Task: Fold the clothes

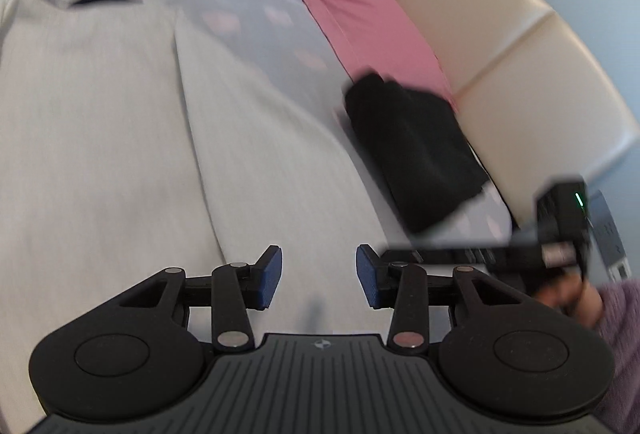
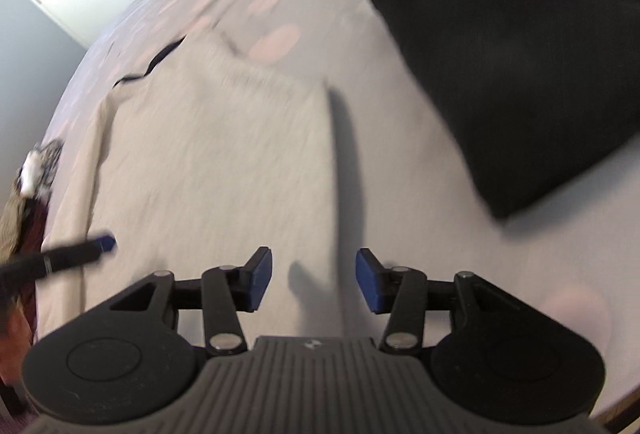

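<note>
My left claw [image 1: 319,276]: jaws parted, nothing between the blue pads; it hangs low over the near part of the pale garment, close to the bed's near edge.
My right claw [image 2: 314,280]: also spread and holding nothing; it sits over the garment's straight right-hand edge, which runs away from me and throws a dark shadow line on the bed cover.
Pale garment [image 1: 120,154]: lies flat on the bed [image 2: 400,194], neckline at the far end with a dark inner band showing. In the left view a long crease runs lengthwise, so one side looks already turned in, though I cannot say how many layers lie there.
Stage, as I judge it: the scene fits either a lengthwise fold just laid down or a garment spread and waiting for its cross fold; the blur leaves that unsettled.
Doing a fold well here: I would take the cloth at two matching points on one edge, both claws level, pinch all layers at once, lift only enough to clear the bed and lay edge onto edge so the hem lines stay parallel.
Watch for: the soft knit sagging between my claws and dragging a wrinkle under the fold; the two claws crowding each other, since they work close together.
Black folded piece [image 2: 512,54]: lies farther off towards the bed's right side, apart from the pale garment, already squared into a compact block.
Pink cloth [image 1: 360,6]: beyond it, along the bed's far right edge against the cream padded headboard [image 1: 500,34].
</note>
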`<action>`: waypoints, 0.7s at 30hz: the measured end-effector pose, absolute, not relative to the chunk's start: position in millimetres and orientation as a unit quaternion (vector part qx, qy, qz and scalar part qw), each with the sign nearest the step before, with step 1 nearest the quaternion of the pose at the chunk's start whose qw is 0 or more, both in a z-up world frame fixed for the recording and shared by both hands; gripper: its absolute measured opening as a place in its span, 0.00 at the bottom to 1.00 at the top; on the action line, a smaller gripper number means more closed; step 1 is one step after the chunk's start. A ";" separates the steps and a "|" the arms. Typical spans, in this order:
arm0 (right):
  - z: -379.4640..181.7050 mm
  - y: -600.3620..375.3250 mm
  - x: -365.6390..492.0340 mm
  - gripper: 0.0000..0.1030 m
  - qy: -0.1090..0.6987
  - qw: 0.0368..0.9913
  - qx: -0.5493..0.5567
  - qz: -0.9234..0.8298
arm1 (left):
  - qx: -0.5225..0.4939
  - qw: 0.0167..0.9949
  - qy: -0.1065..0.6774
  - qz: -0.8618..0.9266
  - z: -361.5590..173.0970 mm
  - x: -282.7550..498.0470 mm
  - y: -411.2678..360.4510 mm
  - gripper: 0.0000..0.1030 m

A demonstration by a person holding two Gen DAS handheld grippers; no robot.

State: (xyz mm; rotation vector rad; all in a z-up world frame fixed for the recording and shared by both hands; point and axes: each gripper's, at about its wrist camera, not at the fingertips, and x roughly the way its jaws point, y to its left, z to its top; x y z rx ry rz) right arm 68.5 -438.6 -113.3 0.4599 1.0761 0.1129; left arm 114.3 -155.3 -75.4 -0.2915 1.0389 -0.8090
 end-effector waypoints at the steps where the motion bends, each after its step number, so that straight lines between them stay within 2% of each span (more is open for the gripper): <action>1: -113.8 -436.9 61.2 0.51 0.511 0.830 0.217 0.059 | -0.137 0.777 0.485 -0.378 -77.4 97.6 -154.8 0.37; 4: -116.4 -431.7 40.0 0.59 0.524 0.823 0.208 0.063 | -0.128 0.772 0.493 -0.381 -85.7 66.4 -154.0 0.37; 10: -133.5 -419.2 -3.9 0.60 0.564 0.794 0.224 0.040 | -0.102 0.766 0.507 -0.381 -104.5 17.9 -152.7 0.37; 13: -139.4 -408.6 -19.8 0.60 0.587 0.776 0.228 0.037 | -0.117 0.755 0.535 -0.362 -121.9 12.7 -147.7 0.37; 15: -143.2 -403.4 -27.6 0.64 0.599 0.767 0.227 0.040 | -0.115 0.753 0.547 -0.347 -133.8 11.4 -143.8 0.35; 21: -154.0 -401.4 -40.3 0.71 0.590 0.769 0.240 0.050 | -0.126 0.765 0.526 -0.349 -123.6 11.0 -131.4 0.33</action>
